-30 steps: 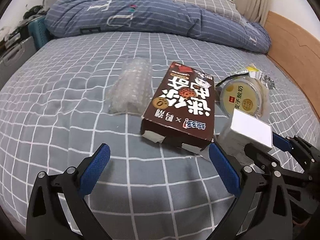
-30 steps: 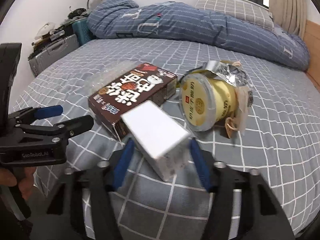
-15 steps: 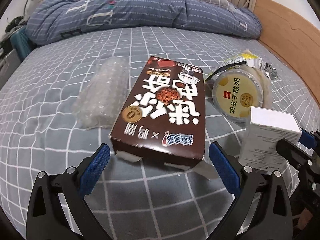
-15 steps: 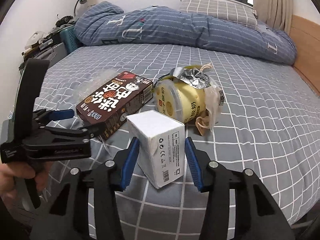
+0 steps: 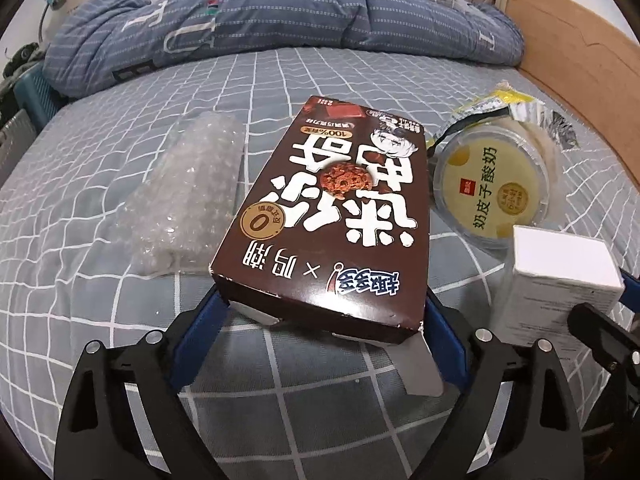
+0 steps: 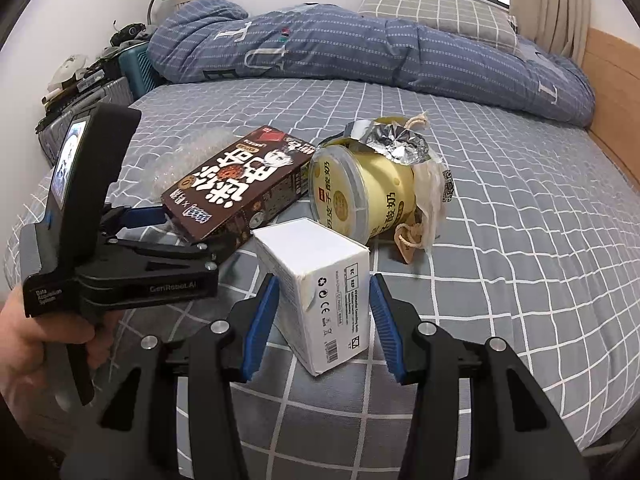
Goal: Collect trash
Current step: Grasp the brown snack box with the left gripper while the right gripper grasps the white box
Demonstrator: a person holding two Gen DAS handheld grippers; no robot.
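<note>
brown snack box [image 5: 332,216] between closing left hand-held gripper [image 5: 320,332] pads

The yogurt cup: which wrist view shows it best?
The right wrist view: the yogurt cup lies on its side there, showing lid, yellow wall, peeled foil and the bag behind it. The left wrist view shows mostly its clear lid face-on, its lower edge cut off by the white box.

Brown cardboard snack box [image 5: 332,216]: "100%", a "0" in a gold circle at 7 o'clock.
Yellow plastic yogurt tub [image 5: 494,188]: "奶皮子酸奶".
Black left gripper [image 6: 168,224] body: "GenRobot.AI", "Data Acquisition System".
White cardboard box [image 6: 320,284]: "CE", "RoHS".
</note>
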